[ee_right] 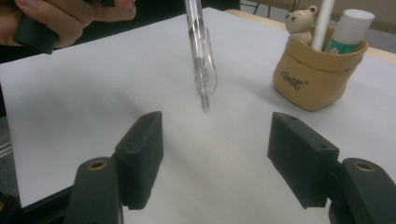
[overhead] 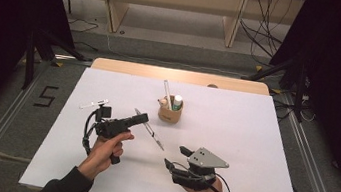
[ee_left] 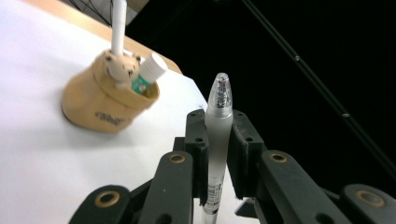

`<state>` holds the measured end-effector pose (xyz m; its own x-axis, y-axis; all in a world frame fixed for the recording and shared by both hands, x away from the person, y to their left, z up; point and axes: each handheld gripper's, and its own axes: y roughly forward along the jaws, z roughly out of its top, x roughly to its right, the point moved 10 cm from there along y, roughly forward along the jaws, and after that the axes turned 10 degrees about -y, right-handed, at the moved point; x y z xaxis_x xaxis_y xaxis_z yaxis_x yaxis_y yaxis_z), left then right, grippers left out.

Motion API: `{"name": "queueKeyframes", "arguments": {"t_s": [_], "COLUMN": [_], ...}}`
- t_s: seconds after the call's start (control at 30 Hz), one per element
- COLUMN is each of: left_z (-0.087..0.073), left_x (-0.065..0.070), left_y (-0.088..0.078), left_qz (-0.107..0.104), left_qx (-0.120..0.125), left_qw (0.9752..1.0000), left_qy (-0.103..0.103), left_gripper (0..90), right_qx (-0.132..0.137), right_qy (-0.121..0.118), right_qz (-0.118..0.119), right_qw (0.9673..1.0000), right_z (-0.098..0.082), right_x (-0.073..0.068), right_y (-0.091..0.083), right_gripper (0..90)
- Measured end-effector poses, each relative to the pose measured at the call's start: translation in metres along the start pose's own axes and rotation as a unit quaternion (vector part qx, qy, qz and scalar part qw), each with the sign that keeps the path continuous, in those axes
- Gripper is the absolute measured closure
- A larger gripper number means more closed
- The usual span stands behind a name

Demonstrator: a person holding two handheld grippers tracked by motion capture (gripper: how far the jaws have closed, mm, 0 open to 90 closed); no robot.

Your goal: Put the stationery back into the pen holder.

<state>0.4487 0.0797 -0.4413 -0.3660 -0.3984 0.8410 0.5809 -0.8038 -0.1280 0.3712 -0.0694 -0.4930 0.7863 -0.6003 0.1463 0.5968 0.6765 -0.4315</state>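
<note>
1. Fingers of the left gripper [ee_left: 219, 154] are closed tight on the frosted barrel of a pen [ee_left: 218, 135], which stands between the two black pads with its clear tip above them. In the high view the left gripper [overhead: 141, 118] holds that pen [overhead: 150, 130] clear of the table, slanting down toward the person's right.

2. Fingers of the right gripper [ee_right: 215, 154] stand wide apart with nothing between them. The lower end of the pen [ee_right: 201, 60] hangs above and beyond the gap, touching neither pad. In the high view the right gripper [overhead: 174, 158] rests low, near the front edge of the white table [overhead: 251, 153].

3. A tan fabric pen holder [overhead: 170, 111] with a small bear figure sits near the middle of the table, beyond both grippers. It already holds a white stick and a white-capped tube.

4. A small white piece [overhead: 94, 104], too small to identify, lies on the table to the left of the left gripper.

5. Judged from this, the step in hand is carrying the pen to the holder. To do it well, keep the left grip firm, bring the pen above the holder's open mouth, turn it nearly upright, aim for the gap beside the white stick, and loosen the hold only once the lower end is inside. The soft holder could tip if nudged, so the free right gripper may steady it.
</note>
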Motion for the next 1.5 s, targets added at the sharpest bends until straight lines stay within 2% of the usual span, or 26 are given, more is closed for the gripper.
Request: {"name": "queueKeyframes", "arguments": {"t_s": [0.3,0.4,0.67,0.87,0.93,1.17,1.2,1.37,1.5], "left_z": [0.02,0.027,0.05,0.066,0.07,0.083,0.085,0.094,0.098], "left_x": [0.009,0.013,0.022,0.025,0.023,0.019,0.018,0.02,0.021], "left_y": [0.014,0.02,0.034,0.045,0.049,0.061,0.062,0.07,0.078], "left_qz": [0.016,0.025,0.041,0.05,0.057,0.066,0.069,0.071,0.079], "left_qx": [0.015,0.017,0.03,0.037,0.035,0.045,0.045,0.053,0.053], "left_qw": [0.9986,0.9972,0.993,0.9903,0.9891,0.9872,0.9862,0.9858,0.9841], "left_qy": [0.048,0.069,0.107,0.124,0.131,0.138,0.143,0.143,0.15], "left_gripper": [79.3,79.3,79.3,79.3,79.3,79.3,79.2,79.2,79.3], "right_qx": [-0.003,-0.004,-0.006,-0.007,-0.008,-0.006,-0.006,-0.007,-0.006], "right_qy": [0.021,0.025,0.039,0.04,0.043,0.049,0.05,0.051,0.054], "right_qz": [-0.008,-0.01,-0.013,-0.011,-0.012,-0.014,-0.013,-0.014,-0.016], "right_qw": [0.9997,0.9996,0.9992,0.9991,0.999,0.9987,0.9987,0.9986,0.9984], "right_z": [-0.009,-0.011,-0.017,-0.021,-0.022,-0.025,-0.025,-0.027,-0.028], "right_x": [0.009,0.011,0.013,0.011,0.011,0.011,0.011,0.011,0.012], "right_y": [-0.012,-0.015,-0.024,-0.028,-0.03,-0.035,-0.035,-0.038,-0.039], "right_gripper": [32.6,31.3,28.6,27.2,26.9,26.4,26.3,26.1,25.9]}}
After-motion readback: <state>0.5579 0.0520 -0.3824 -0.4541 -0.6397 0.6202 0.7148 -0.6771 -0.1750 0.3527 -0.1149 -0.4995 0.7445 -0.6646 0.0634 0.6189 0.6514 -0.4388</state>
